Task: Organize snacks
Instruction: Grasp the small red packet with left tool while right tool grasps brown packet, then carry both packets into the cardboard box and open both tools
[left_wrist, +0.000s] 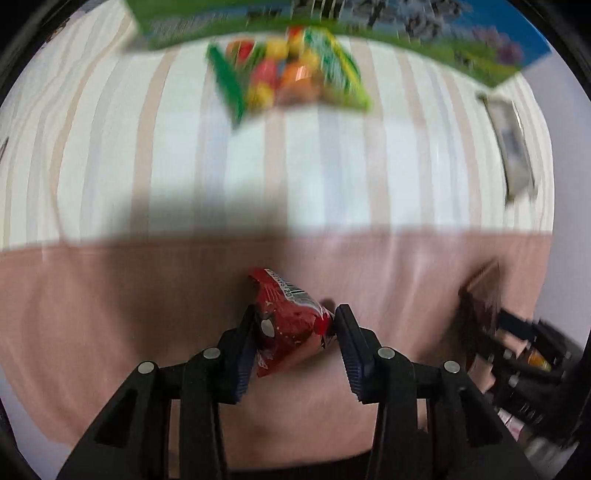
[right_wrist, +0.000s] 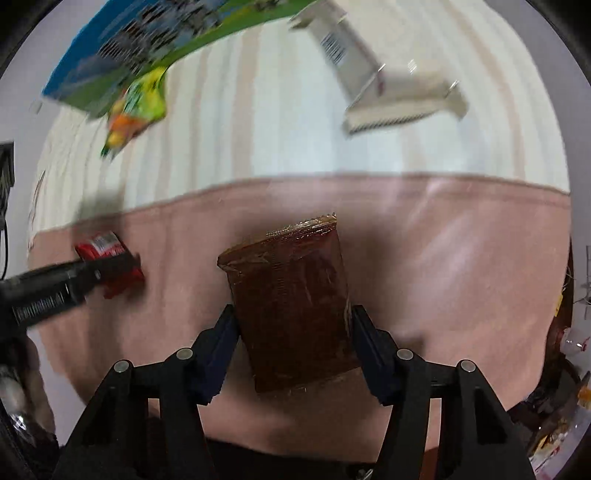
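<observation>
— Down on the pink band of the striped cloth (left_wrist: 110, 314), what have you got?

— My left gripper (left_wrist: 295, 328) is clamped on a small red foil snack packet with a barcode (left_wrist: 291, 317); both dark pads press its sides, and it lies on the pink part of the cloth, pointing away from me.

— And your other one?

— My right gripper (right_wrist: 293, 328) has a brown, clear-wrapped rectangular snack bar (right_wrist: 291, 306) between its fingers. The pads sit right at the bar's two long edges. I'd say they touch it, though the blur makes the left side harder to judge. That bar also lies on the pink band, well apart from the red packet, which shows at the left of my right camera.

— What else is lying about?

— Farther off, on the cream-and-beige stripes, a green bag of multicoloured round sweets (left_wrist: 284, 74) rests just beside a flat blue-and-green printed box (left_wrist: 443, 37). A white wrapped packet with a barcode (right_wrist: 347, 55) lies near the cloth's far right side, with another white serrated-edged packet (right_wrist: 402, 103) touching it.
</observation>
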